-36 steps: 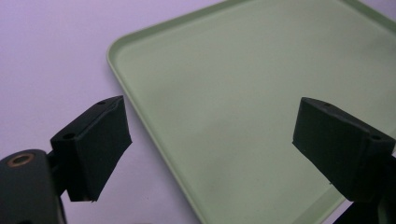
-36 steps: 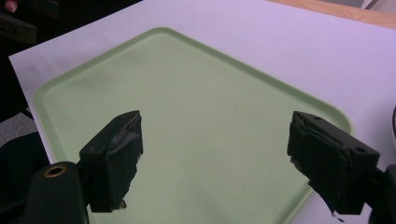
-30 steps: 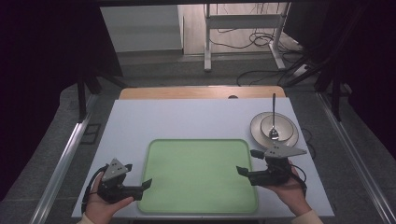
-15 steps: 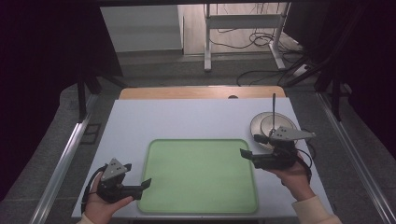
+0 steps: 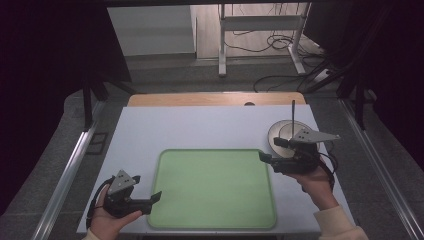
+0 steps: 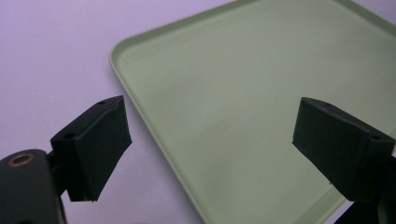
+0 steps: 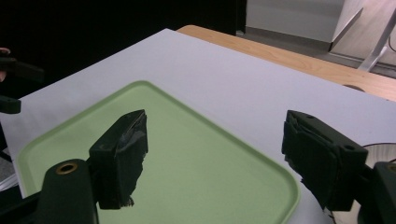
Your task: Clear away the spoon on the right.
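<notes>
A pale counter [image 5: 200, 127] carries a green tray [image 5: 215, 187] at its 6 o'clock edge, between two released hand-held grippers: left [image 5: 156, 197], right [image 5: 262, 158]. A round plate [image 5: 280, 131] lies at 3 o'clock; grey floor [image 5: 165, 75] beyond.

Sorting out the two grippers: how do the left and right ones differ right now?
The left gripper sits low at the tray's near-left corner; the right gripper is raised, by the tray's far-right corner, beside a metal dish. Both are open, empty and point over the tray.

High overview; two close views, shared green tray [image 5: 215, 190].
</notes>
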### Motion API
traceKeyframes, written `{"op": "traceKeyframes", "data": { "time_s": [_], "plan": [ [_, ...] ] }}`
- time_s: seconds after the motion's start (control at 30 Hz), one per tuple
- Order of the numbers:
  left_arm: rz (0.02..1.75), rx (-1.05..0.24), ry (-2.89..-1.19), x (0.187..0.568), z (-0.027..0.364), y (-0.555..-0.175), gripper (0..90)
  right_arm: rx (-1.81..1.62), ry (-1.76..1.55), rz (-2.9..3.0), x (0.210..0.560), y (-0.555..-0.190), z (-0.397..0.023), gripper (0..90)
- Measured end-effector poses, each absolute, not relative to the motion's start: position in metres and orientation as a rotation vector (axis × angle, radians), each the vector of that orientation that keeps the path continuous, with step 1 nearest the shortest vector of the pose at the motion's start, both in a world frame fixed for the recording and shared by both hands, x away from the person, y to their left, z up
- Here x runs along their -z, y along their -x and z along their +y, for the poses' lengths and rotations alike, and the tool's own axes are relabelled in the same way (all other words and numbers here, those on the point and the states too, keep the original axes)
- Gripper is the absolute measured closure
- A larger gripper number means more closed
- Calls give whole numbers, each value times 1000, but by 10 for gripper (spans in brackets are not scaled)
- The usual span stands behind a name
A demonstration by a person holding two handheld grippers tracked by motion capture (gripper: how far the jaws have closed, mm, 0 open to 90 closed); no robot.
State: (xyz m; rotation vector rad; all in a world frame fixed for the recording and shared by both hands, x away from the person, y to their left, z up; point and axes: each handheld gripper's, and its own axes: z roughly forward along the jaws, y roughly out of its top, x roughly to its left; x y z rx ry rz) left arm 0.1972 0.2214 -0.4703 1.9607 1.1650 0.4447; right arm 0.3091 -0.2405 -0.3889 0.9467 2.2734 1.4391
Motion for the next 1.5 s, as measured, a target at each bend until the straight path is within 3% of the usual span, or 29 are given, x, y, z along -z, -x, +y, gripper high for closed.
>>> {"op": "traceKeyframes", "data": {
  "time_s": [0.63,0.77,1.5],
  "plan": [
    [1156,-429,-1955,469,222,-197,109,-1377,-1023,2250,373,-343,-265,230],
    [1162,-377,-1927,467,223,-197,110,-1351,-1042,2265,371,-351,-269,231],
    [1163,-440,-1952,468,223,-197,110,-1248,-1191,2234,377,-413,-297,236]
  ]
}}
